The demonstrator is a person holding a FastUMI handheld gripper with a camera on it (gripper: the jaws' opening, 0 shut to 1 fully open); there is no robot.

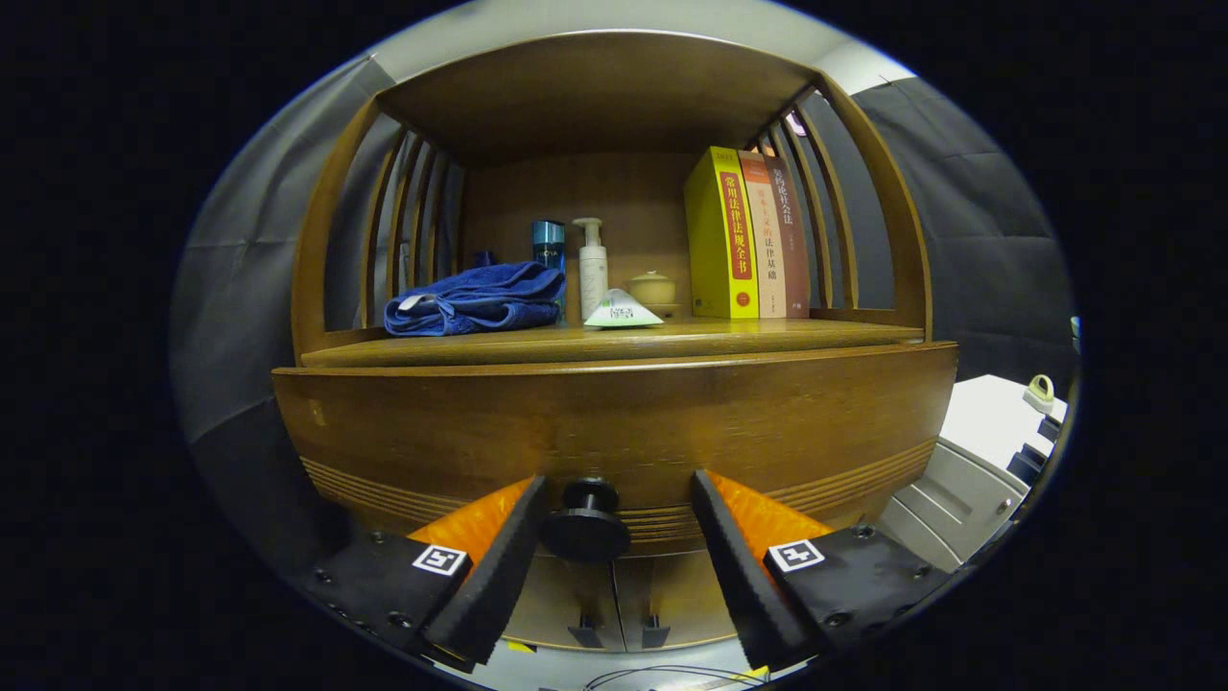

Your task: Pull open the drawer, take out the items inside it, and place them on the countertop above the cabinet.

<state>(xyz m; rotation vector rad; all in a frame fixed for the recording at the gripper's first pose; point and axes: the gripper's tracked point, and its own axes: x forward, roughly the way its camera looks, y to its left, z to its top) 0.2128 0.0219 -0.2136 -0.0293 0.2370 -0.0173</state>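
Tongs [614,537] spread apart, straddling drawer knob [586,521], left finger touching or nearly touching it. Drawer [614,432] front looks flush, contents hidden. Good grip means centring knob, clamping squarely, pulling straight out. Counter [767,331] holds towel [475,300], books [743,235].

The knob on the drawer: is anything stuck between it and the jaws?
Nothing visible is in the way. The black knob sits in the gap of the open gripper, nearer one jaw, with open space to the other. The drawer is closed.

Drawer knob [585,523] sits between the tool's [614,499] spread fingers, below the countertop [767,331].
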